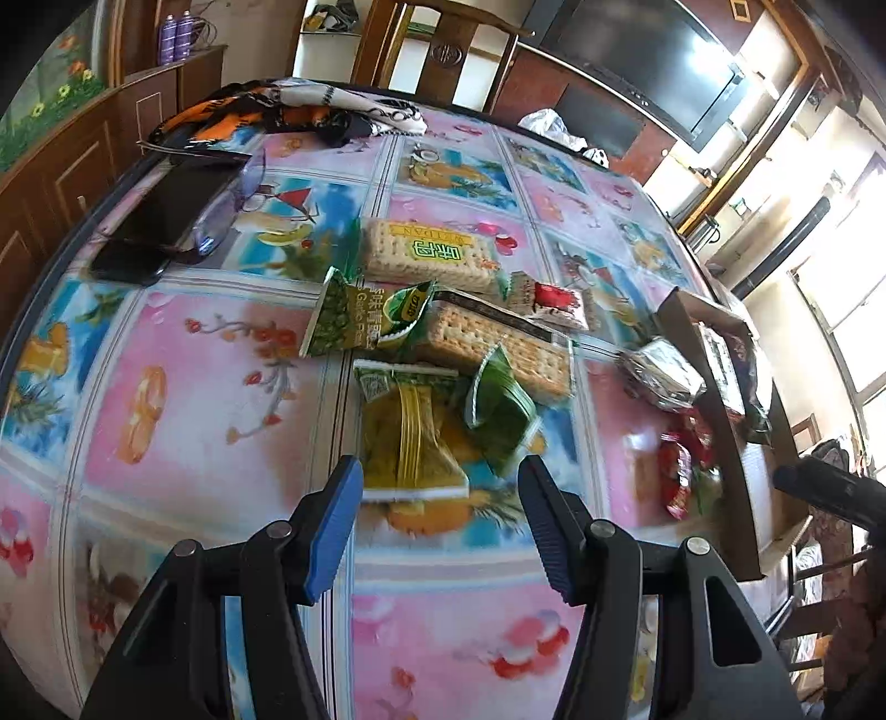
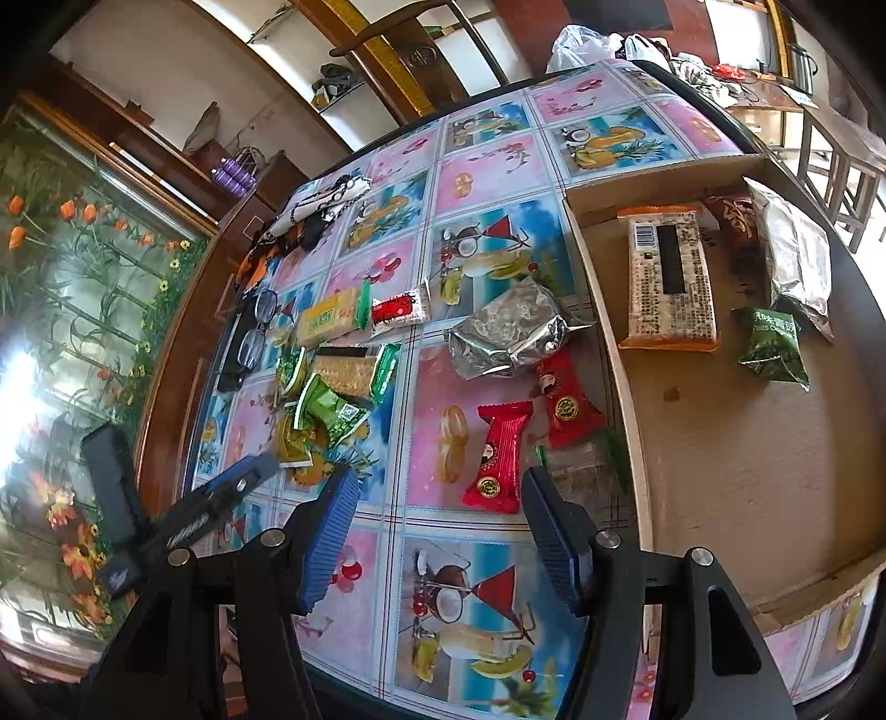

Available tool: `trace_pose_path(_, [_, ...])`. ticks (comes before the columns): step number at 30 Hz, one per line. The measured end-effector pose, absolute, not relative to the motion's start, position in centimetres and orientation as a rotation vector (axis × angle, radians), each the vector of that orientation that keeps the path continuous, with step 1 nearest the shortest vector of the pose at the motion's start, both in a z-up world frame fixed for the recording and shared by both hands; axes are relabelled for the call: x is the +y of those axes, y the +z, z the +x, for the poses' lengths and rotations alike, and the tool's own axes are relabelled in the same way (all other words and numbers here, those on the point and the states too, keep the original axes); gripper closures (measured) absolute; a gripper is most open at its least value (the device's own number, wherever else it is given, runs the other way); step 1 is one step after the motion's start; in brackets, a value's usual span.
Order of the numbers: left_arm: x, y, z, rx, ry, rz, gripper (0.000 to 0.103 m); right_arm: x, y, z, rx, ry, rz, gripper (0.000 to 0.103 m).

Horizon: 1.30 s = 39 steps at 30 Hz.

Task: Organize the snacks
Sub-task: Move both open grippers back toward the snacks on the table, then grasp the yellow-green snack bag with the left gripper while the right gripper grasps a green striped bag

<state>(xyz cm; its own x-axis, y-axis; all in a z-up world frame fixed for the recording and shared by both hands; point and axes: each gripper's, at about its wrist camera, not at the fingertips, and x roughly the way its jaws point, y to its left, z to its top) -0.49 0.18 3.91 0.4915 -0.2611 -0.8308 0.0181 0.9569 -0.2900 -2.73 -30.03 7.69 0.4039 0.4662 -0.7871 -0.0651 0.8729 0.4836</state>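
Snack packets lie on a table with a colourful fruit-print cloth. In the left wrist view my left gripper is open and empty, just before a yellow-green packet and a green packet. Behind them lie cracker packs. In the right wrist view my right gripper is open and empty, just before a red packet. A second red packet and a silver bag lie beyond. A cardboard tray on the right holds an orange-edged pack, a green packet and a silver bag.
Glasses and a black phone lie at the table's left side, with a patterned cloth at the far end. Wooden chairs stand behind the table. White plastic bags sit at the far corner.
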Motion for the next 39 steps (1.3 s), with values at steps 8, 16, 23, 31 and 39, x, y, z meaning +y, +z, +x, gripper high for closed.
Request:
trace_pose_path(8, [-0.7,1.7,2.8,1.079,-0.137,-0.167,0.063,-30.5,7.6,-3.3,1.114,0.34,0.398,0.037])
trace_pose_path(16, [1.1,1.6,1.1,1.061,-0.119,-0.159,0.069,-28.9,7.2,-2.5,1.129,0.381,0.369,0.037])
trace_pose_path(23, [3.6,1.7,-2.6,1.068,-0.104,-0.17,0.069,-22.5,5.8,-0.7,1.172,0.482,0.247,0.037])
trace_pose_path(31, [5.2,1.8,-5.1,1.082,-0.11,-0.143,0.069,-14.9,3.4,2.7,1.173,0.502,0.092,0.037])
trace_pose_path(39, [5.8,1.7,-5.9,1.078,-0.127,-0.118,0.069,-11.3,1.0,5.2,1.205,0.475,0.011,0.071])
